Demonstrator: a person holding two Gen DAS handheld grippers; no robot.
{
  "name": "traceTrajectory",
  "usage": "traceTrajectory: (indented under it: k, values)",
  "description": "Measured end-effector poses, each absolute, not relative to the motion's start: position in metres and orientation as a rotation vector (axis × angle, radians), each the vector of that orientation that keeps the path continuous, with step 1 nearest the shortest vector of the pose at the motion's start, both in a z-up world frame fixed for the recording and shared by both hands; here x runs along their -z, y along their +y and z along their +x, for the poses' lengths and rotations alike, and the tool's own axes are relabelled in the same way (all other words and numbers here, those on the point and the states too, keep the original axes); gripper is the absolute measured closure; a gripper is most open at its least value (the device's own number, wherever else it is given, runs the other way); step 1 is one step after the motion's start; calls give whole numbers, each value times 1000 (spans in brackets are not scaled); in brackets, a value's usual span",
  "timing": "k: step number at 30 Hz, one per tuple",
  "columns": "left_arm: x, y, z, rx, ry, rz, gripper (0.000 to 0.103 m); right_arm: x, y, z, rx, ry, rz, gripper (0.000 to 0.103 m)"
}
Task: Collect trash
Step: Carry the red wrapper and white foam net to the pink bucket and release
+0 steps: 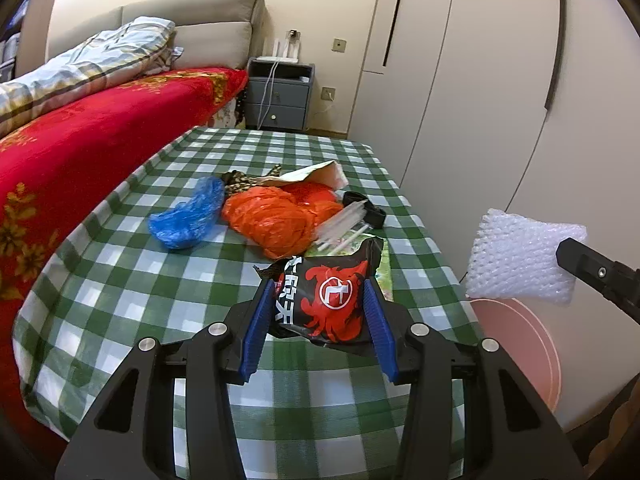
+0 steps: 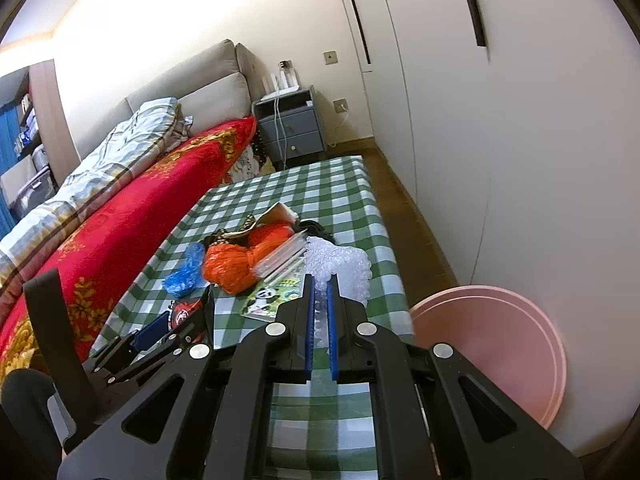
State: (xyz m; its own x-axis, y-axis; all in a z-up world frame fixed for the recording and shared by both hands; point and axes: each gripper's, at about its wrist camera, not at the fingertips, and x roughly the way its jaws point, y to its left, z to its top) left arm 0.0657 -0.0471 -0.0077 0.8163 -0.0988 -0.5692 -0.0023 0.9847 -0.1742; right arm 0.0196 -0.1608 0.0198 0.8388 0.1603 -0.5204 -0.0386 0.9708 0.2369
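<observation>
On the checked tablecloth (image 1: 120, 264) lies the trash, heaped near the middle. Leftmost is a blue bag (image 1: 188, 216), thin crinkled film, soft and nearly weightless; pinch a bunched fold. Beside it, touching, sits an orange bag (image 1: 272, 216), puffy and slippery, best taken at a gathered ridge. Clear sleeves (image 1: 340, 224) lean against it, stiffer and slick. Nearer, the left gripper (image 1: 318, 312) stands open, its blue ribbed pads on either side of a black-and-red snack wrapper (image 1: 324, 300); glossy foil, light, likely to slide unless squeezed across its flat middle. Whether the pads touch it yet I cannot tell. Farther right, the right gripper (image 2: 320, 320) is clamped on bubble wrap (image 1: 520, 256), held off the table's edge above a pink basin (image 2: 500, 344), round, smooth plastic, apparently the bin.
</observation>
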Motion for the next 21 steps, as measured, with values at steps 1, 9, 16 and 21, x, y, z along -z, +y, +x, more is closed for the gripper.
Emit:
traceTrajectory:
  k: [1,9,16,21]
  values:
    - [7,-49,66,56,614,-170,58,-20,-162,19,-100,566,219,97]
    - [7,-61,68,85,613,-172,58,-21,-171,17,-58,566,207,97]
    - [8,-72,72,107,615,-180,58,-22,-185,16,-8,569,208,97]
    - [8,-82,74,131,614,-178,58,-23,-196,14,35,570,202,97]
